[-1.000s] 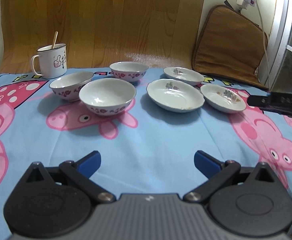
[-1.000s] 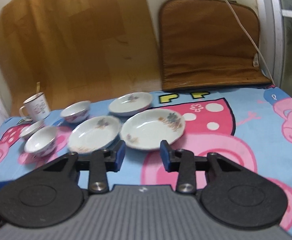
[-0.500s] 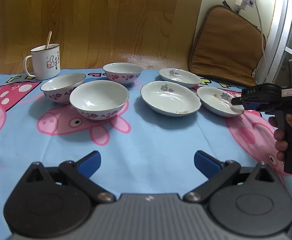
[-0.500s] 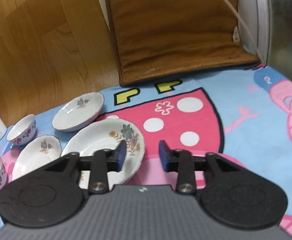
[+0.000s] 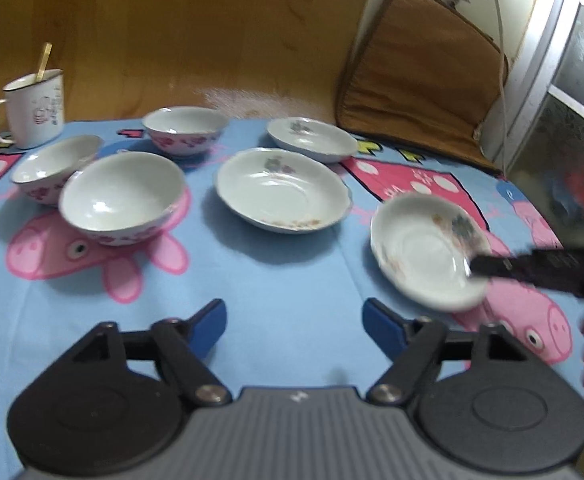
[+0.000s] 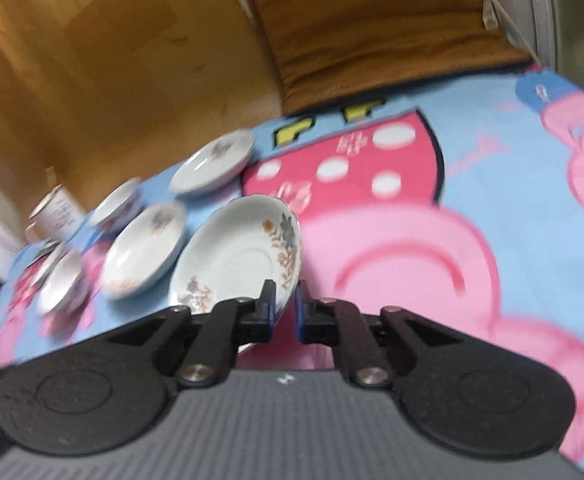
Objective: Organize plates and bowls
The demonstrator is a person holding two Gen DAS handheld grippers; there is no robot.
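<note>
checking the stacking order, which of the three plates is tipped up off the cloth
The plate nearest the right edge, pinched at its rim by the right gripper. It is tilted; the other two plates lie flat.

White plate (image 6: 236, 268) with brown and teal flower sprays, pinched at the rim by the black right gripper (image 6: 283, 312) with blue pads. Ahead and to its left, two more white flowered plates (image 6: 146, 252) (image 6: 212, 162). White bowls (image 5: 122, 196) banded outside in red-pink blossoms, ahead of the black, blue-tipped left gripper (image 5: 293, 322). White mug (image 5: 36, 110) with dark rim. Underneath, sky-blue cloth (image 5: 276, 280) printed with pink cartoon pigs.
</note>
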